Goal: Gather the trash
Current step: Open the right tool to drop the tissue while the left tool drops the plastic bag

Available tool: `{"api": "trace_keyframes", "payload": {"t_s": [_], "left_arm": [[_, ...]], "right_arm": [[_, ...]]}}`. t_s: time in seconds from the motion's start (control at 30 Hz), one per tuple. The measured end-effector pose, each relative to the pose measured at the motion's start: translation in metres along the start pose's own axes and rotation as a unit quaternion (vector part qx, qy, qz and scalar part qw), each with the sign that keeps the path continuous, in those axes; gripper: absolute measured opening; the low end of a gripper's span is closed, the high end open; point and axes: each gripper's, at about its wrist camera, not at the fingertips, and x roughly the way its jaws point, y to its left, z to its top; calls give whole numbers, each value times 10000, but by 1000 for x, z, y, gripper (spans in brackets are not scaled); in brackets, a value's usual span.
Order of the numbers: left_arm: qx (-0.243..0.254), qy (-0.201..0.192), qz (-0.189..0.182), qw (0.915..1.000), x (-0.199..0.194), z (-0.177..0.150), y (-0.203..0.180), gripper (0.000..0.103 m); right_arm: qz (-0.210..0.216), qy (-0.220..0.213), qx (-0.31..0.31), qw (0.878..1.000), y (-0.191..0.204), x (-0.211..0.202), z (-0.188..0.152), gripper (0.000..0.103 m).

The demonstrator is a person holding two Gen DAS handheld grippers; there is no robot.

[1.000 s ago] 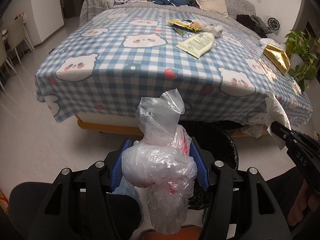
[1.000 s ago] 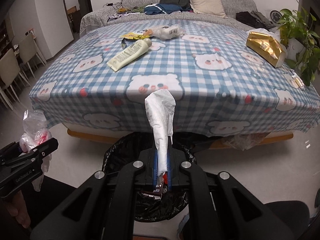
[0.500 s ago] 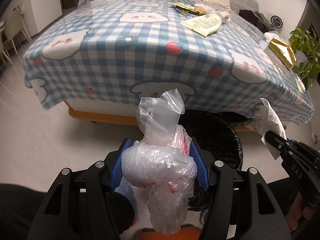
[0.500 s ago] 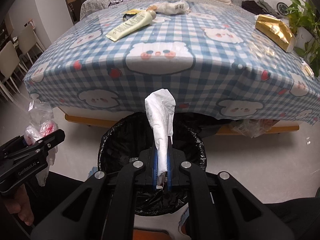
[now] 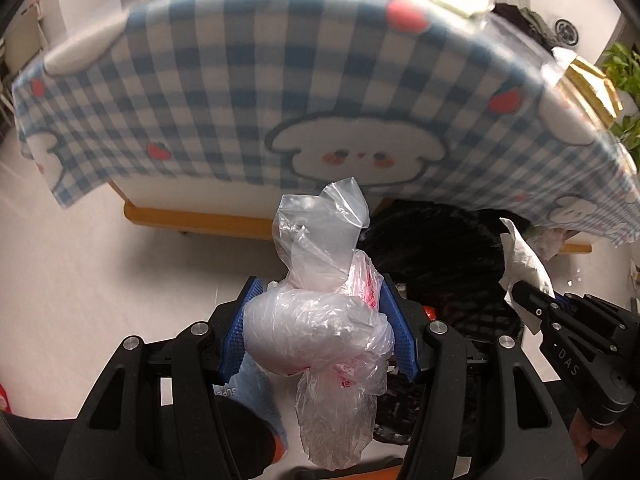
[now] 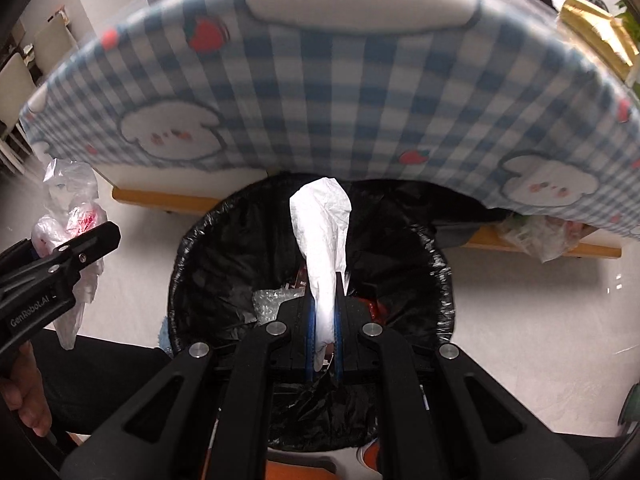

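Observation:
My left gripper (image 5: 320, 320) is shut on a crumpled clear plastic bag (image 5: 320, 316) with red print, held above the floor just left of the black-lined trash bin (image 5: 440, 256). My right gripper (image 6: 323, 300) is shut on a white tissue (image 6: 322, 232), held directly over the open trash bin (image 6: 440, 276), which holds several pieces of trash. The left gripper and its bag (image 6: 72, 216) show at the left of the right wrist view. The right gripper with the tissue (image 5: 524, 256) shows at the right of the left wrist view.
A table with a blue checked tablecloth (image 5: 320, 80) overhangs just beyond the bin. A gold package (image 6: 596, 28) sits on the table's right side. A clear wrapper (image 6: 544, 236) lies under the table at the right. Chairs (image 6: 24, 80) stand far left.
Both grippers have moved down and forward toward the bin; the table edge now looms overhead. The tissue is now over the bin opening. Both grips are unchanged.

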Motion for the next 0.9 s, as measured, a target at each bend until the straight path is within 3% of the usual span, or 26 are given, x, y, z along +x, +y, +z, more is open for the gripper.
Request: {"api": "trace_keyframes", "payload": {"t_s": [0.17,0.47,0.53,0.9], "left_arm": [[-42,188,83,9998,23,-5,8,58],[-88,230,130,9996,29,-5,14,58],[-48,226,158,9996,29,-3,14,58],[-97,290,224,9993,18,5,8,58]], "right_arm": [[36,218,-79,9997,9,24,0,7],[35,259,-266,9993,24,34,7,12],[36,237,-279,9993,25,33,8,29],[-67,-65,-281,9996,17,18,19,76]]}}
